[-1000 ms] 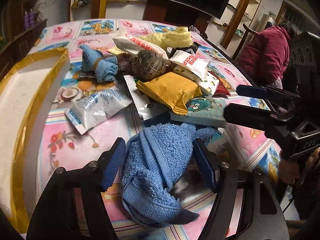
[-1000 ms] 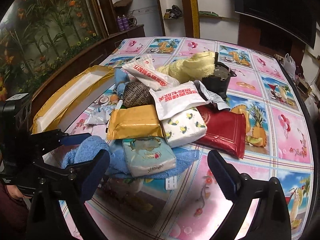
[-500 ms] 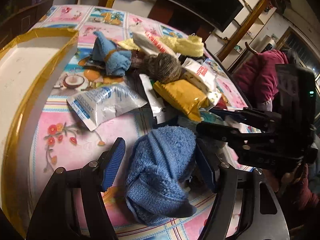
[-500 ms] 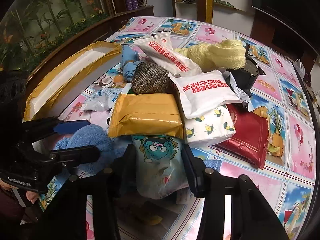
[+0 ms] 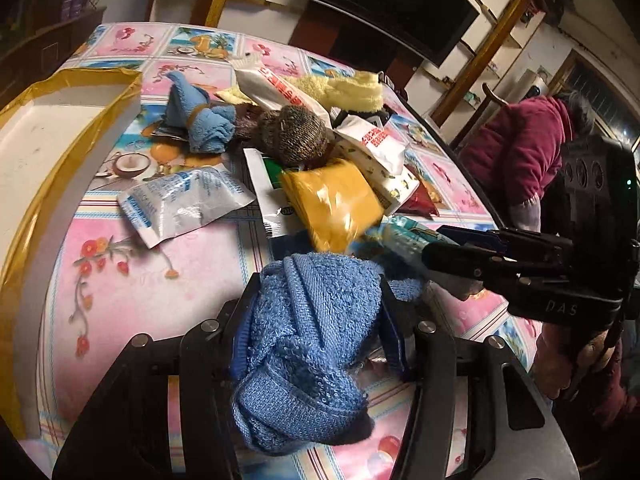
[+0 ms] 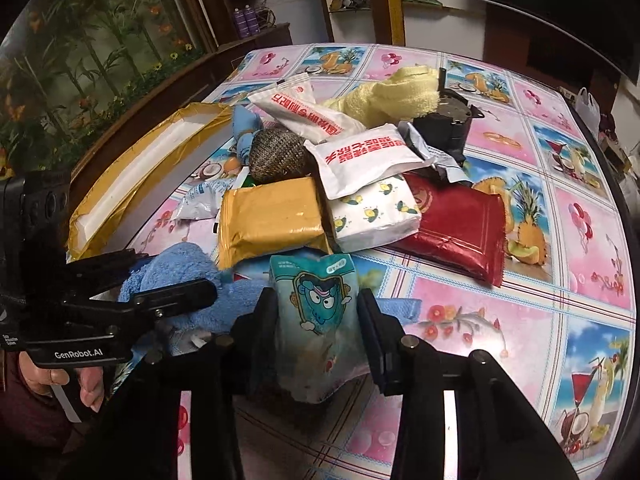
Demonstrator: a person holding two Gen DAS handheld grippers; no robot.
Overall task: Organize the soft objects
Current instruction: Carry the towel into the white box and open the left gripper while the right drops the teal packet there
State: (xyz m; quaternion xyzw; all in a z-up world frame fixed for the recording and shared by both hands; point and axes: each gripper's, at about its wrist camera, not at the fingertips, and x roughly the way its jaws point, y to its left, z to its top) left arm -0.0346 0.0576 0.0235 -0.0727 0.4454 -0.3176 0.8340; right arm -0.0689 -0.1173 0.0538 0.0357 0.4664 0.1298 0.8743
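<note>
Room: dim, with wooden shelving, a dark screen on the wall and a flower mural beside the counter.
Counter (image 6: pixel 500 316): covered by a pink cloth printed with fruit and drinks; its dark rim curves along the right of the right wrist view.
Box (image 5: pixel 60 148): shallow, white inside, edged with yellow tape, at the counter's left side, near the pile but apart from it.
Open room: bare cloth lies between box and pile, and a wide bare stretch runs right of the red packet (image 6: pixel 456 224) to the rim.
Pile: yellow towel (image 6: pixel 392 96), white packets with red print, brown knitted ball (image 6: pixel 276 154), yellow packet (image 6: pixel 272 220) and a small blue cloth bundle (image 5: pixel 196 116), heaped and overlapping mid-counter.
Blue towel (image 5: pixel 308 344): bunched at the near edge of the pile, partly under the cartoon pouch.
Left gripper (image 5: pixel 316 320): jaws have just been closing; both pads now press into the blue towel's sides, clamped on it.
Right gripper (image 6: pixel 316 320): jaws have just been closing; clamped on the teal cartoon pouch (image 6: pixel 316 304), which stands upright between the pads.
Spacing: the two grippers sit just beside each other, tips near the yellow packet's front edge.
Hand (image 6: pixel 72 384): fingers wrapped round the left gripper's handle.
</note>
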